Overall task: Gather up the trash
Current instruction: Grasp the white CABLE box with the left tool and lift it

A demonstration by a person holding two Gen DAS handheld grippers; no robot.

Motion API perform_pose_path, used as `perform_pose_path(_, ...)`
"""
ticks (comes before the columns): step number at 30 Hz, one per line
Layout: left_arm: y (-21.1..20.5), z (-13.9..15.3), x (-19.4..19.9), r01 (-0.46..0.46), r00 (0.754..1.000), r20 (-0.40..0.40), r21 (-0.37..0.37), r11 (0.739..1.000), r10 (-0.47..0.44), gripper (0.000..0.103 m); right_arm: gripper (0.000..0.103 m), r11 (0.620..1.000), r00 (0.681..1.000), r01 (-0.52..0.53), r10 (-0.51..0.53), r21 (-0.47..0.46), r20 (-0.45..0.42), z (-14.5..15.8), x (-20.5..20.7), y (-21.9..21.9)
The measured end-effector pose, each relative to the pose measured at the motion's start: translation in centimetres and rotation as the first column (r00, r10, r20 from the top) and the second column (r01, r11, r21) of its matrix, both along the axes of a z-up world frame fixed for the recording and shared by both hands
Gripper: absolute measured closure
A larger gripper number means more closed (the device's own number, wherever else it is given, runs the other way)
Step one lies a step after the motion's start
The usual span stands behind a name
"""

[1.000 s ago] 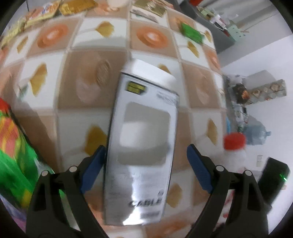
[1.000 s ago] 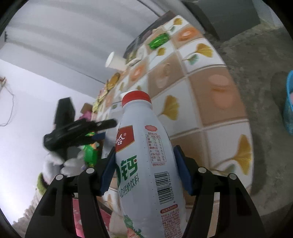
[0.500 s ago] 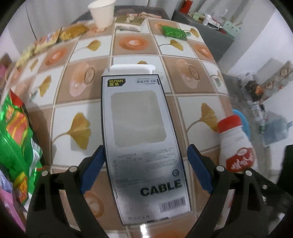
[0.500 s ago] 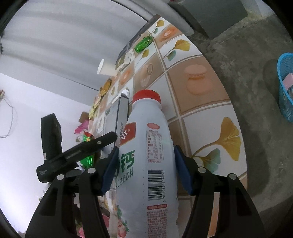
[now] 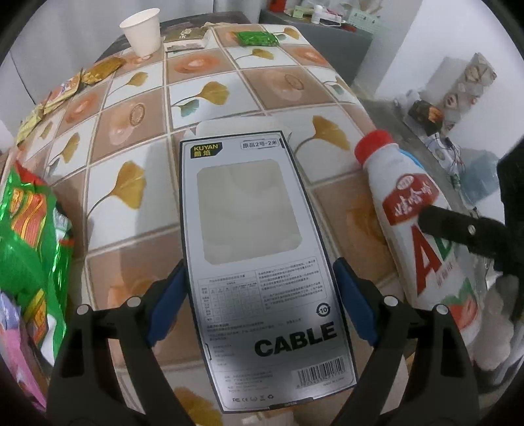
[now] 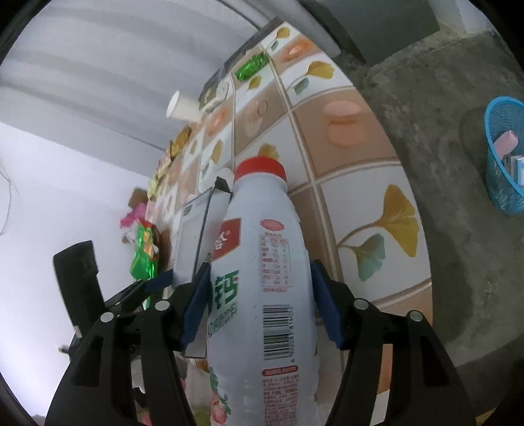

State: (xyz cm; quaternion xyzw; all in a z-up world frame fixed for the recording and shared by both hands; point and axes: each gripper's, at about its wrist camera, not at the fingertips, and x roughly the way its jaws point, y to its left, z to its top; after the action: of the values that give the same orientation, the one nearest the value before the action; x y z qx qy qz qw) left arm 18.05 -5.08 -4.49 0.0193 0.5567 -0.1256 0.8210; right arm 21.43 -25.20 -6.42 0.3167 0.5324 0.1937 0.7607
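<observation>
My left gripper clamps the cable box mid-frame, right gripper, jaws just widening, holds the bottle, blue basket far right, paper cup upper left.

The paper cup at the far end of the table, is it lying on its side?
No, the paper cup stands upright with its open mouth up, beside a flat packet on the tiled table.

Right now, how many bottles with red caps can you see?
1. The bottle sits between the right gripper pads, beside the cable box in the left gripper. More could hide behind the snack bags.
</observation>
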Motion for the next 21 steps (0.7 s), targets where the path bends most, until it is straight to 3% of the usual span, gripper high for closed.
perform_pose_path(4,-0.1,0.1,-0.1,-0.009,0.999,0.044,0.018,1.000,0.008,0.020,0.034,0.997,0.999,-0.044,0.044,-0.070,-0.013,0.7,0.6,0.6)
perform_pose_path(11,-0.3,-0.4,0.6,-0.023,0.999,0.049,-0.005,1.000,0.023,0.020,0.034,0.987,0.997,-0.079,0.076,-0.139,-0.029,0.9,0.8,1.6)
perform_pose_path(17,-0.2,-0.7,0.5,-0.023,0.998,0.052,-0.030,0.999,0.024,0.021,0.034,0.984,0.997,-0.080,0.077,-0.160,-0.024,1.0,1.0,1.8)
perform_pose_path(21,0.0,-0.8,0.4,-0.028,0.998,0.061,-0.040,0.999,0.031,0.024,0.039,0.985,0.996,-0.084,0.081,-0.153,-0.027,0.9,1.1,1.9)
